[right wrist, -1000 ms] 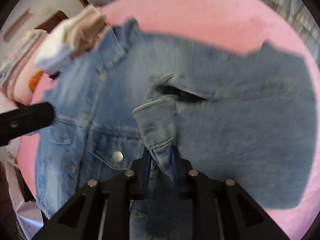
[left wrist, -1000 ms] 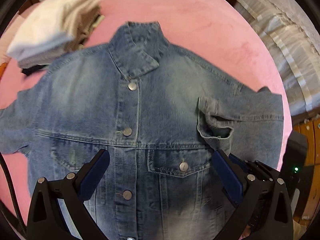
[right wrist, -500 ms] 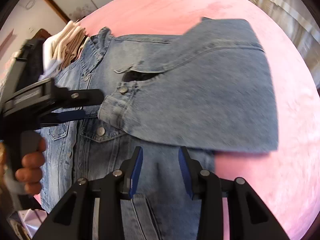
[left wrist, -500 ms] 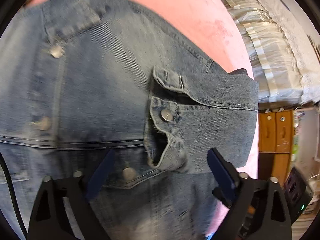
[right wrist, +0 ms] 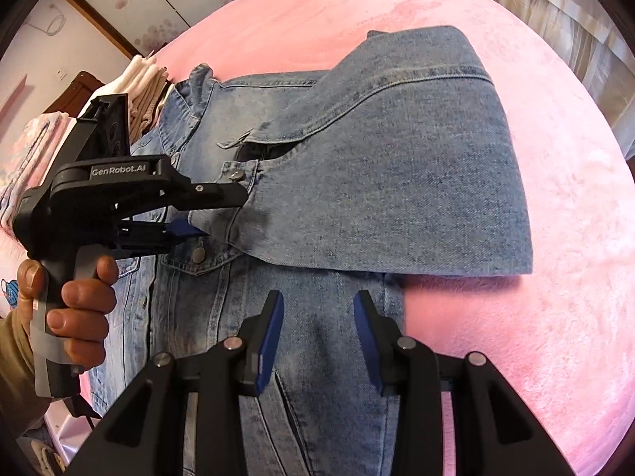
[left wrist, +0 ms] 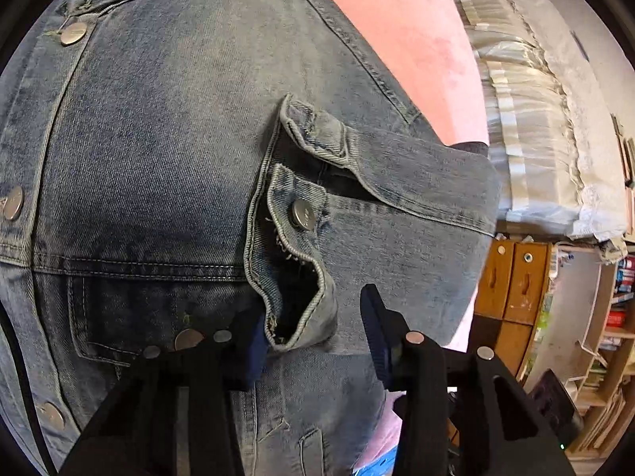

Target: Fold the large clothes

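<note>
Pink bedspread [right wrist: 516,206] has the denim jacket [right wrist: 317,277] spread front-up, its sleeve [right wrist: 397,182] folded across the chest to narrow it. Left gripper [left wrist: 313,333] straddles the cuff [left wrist: 293,277] at 6 o'clock; its jaws have just been closing, pads not clearly pinching yet. Right gripper [right wrist: 317,337] hovers partly open, holding nothing.

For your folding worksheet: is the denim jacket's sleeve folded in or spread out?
Folded in: the sleeve lies across the denim jacket, its cuff on the chest.
</note>
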The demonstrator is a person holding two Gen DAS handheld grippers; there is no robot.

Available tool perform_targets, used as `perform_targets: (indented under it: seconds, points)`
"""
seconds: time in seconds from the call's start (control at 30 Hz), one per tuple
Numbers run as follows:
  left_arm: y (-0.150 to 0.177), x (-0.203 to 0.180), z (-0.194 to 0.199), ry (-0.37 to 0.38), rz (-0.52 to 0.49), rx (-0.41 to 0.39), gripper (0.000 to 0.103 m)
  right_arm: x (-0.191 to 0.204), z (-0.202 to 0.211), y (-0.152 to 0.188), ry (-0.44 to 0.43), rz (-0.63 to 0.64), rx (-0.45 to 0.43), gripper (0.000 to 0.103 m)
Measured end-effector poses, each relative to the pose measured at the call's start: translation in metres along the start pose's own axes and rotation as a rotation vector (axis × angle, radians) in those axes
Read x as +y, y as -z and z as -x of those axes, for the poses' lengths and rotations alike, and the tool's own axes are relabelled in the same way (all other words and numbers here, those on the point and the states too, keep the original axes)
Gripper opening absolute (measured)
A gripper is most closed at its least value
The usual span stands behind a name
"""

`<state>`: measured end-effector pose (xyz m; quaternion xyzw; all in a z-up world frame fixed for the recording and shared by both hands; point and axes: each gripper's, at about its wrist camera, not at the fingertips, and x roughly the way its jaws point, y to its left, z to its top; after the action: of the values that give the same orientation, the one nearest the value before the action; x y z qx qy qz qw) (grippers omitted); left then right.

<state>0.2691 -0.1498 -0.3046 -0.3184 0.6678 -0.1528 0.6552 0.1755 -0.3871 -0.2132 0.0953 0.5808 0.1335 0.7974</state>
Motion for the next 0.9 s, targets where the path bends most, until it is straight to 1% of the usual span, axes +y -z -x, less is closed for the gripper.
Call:
perform_targets:
  seconds: [0.07, 0.1, 0.17, 0.23, 0.27, 0.33, 0.37, 0.4, 0.43, 0.57, 0.63, 0.67, 0.77, 0.8, 0.87, 0.9]
  points:
    - [0.0, 0.0, -0.006, -0.029, 0.032, -0.007, 0.025, -0.002, 0.001, 0.0, 0.008, 0.002, -0.002, 0.037]
    - [-0.002, -0.002, -0.01, -0.04, 0.043, -0.009, 0.01, -0.003, 0.001, 0.001, 0.014, 0.0, -0.001, 0.037]
    - [-0.004, -0.008, -0.011, -0.059, 0.055, -0.016, 0.008, -0.008, 0.003, 0.002, 0.026, -0.005, 0.0, 0.037]
    - [-0.005, -0.023, 0.0, -0.081, 0.018, -0.062, 0.007, -0.011, 0.003, 0.004, 0.042, -0.003, 0.001, 0.037]
    - [-0.005, -0.037, 0.01, -0.095, -0.015, -0.096, 0.007, -0.014, 0.003, 0.007, 0.057, 0.002, 0.004, 0.037]
    - [-0.007, -0.058, 0.029, -0.087, -0.058, -0.147, 0.007, -0.019, 0.003, 0.011, 0.074, -0.001, 0.009, 0.037]
    - [-0.008, -0.073, 0.044, -0.08, -0.093, -0.191, 0.007, -0.023, 0.003, 0.013, 0.083, -0.013, 0.012, 0.037]
    - [-0.007, -0.082, 0.057, -0.054, -0.123, -0.21, 0.007, -0.026, 0.003, 0.015, 0.09, -0.024, 0.012, 0.037]
    - [-0.008, -0.093, 0.073, -0.044, -0.15, -0.255, 0.007, -0.028, 0.003, 0.016, 0.096, -0.031, 0.011, 0.037]
    - [-0.015, -0.117, 0.127, -0.024, -0.203, -0.4, 0.007, -0.036, -0.002, 0.009, 0.114, -0.064, -0.015, 0.037]
    - [-0.018, -0.112, 0.158, -0.027, -0.208, -0.472, 0.007, -0.038, -0.007, 0.0, 0.115, -0.081, -0.037, 0.037]
    - [-0.019, -0.109, 0.17, -0.029, -0.207, -0.495, 0.007, -0.037, -0.009, -0.005, 0.112, -0.09, -0.051, 0.037]
    - [-0.026, -0.091, 0.201, -0.064, -0.194, -0.548, 0.007, -0.032, -0.016, -0.023, 0.071, -0.122, -0.083, 0.037]
    - [-0.027, -0.082, 0.209, -0.089, -0.183, -0.571, 0.007, -0.029, -0.018, -0.029, 0.059, -0.12, -0.094, 0.037]
    - [-0.027, -0.065, 0.221, -0.118, -0.159, -0.591, 0.007, -0.019, -0.024, -0.038, 0.083, -0.096, -0.107, 0.037]
    - [-0.031, -0.054, 0.227, -0.136, -0.149, -0.603, 0.007, -0.014, -0.029, -0.041, 0.093, -0.073, -0.106, 0.029]
